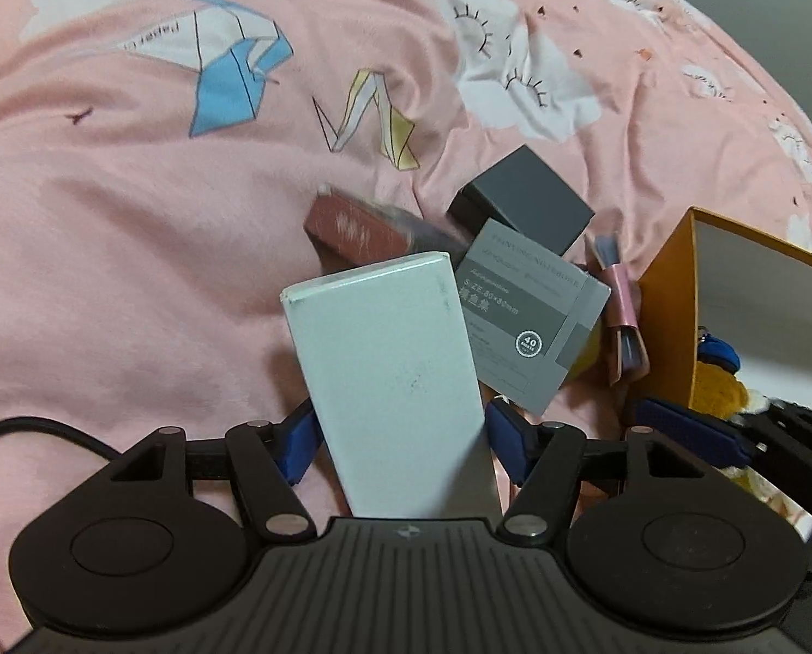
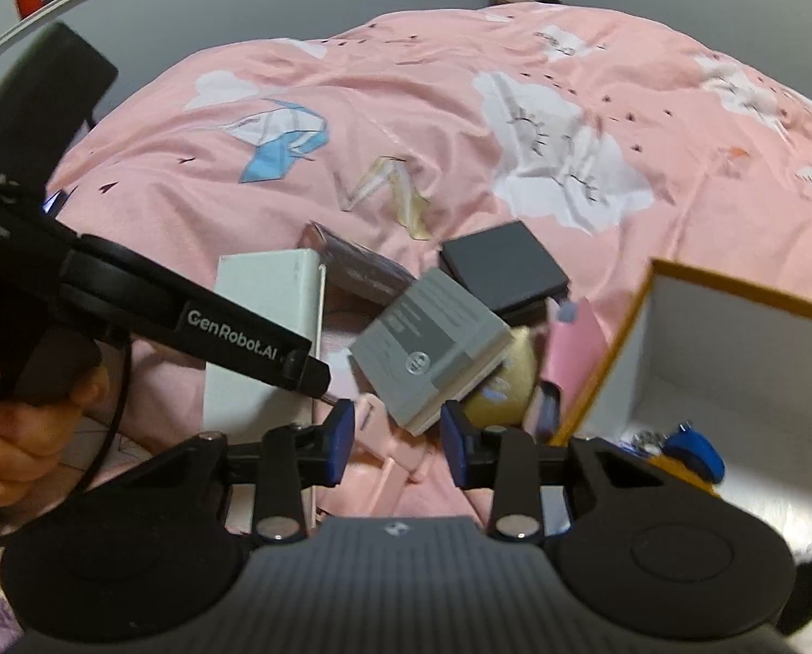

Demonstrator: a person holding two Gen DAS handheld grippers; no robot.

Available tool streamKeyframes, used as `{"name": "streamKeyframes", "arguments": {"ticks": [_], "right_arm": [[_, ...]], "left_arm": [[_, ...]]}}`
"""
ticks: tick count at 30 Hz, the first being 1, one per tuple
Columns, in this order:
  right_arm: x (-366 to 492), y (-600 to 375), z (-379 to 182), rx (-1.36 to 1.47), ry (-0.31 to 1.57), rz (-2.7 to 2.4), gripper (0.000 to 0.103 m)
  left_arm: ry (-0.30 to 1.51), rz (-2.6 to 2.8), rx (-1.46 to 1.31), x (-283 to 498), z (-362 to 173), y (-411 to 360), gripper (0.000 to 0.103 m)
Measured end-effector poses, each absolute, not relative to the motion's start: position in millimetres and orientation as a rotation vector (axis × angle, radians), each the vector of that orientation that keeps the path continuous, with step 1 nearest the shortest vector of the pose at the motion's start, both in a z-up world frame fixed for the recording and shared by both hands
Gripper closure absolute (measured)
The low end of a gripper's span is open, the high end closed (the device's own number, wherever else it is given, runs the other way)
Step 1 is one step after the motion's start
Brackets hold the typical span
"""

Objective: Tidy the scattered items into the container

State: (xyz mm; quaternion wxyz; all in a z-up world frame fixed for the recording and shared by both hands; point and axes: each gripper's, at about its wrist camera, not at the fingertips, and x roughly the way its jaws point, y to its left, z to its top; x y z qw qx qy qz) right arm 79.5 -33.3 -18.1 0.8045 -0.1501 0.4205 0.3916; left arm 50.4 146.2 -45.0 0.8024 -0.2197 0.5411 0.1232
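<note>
Left tongs (image 1: 397,438) clamped on a white box (image 1: 384,349) above the pink bed (image 1: 133,250); right tongs (image 2: 397,444) parted, empty, beside the orange container (image 2: 733,327).

Left gripper (image 1: 397,444) clamped wide, right gripper (image 2: 397,444) jaws apart, both angled downward
</note>
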Motion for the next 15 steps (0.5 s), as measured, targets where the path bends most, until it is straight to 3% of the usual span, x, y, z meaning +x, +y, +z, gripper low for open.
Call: {"name": "streamKeyframes", "arguments": {"ticks": [2, 15], "right_arm": [[83.1, -25.2, -23.0, -0.343, 0.929, 0.836, 0.072], [99.0, 8.5, -56.5, -0.388, 1.077, 0.799, 0.073]], "left_arm": [[1.155, 0.257, -0.478, 48.0, -42.4, 150.9, 0.028], [1.151, 0.198, -0.524, 41.8, -44.3, 167.1, 0.028]]}}
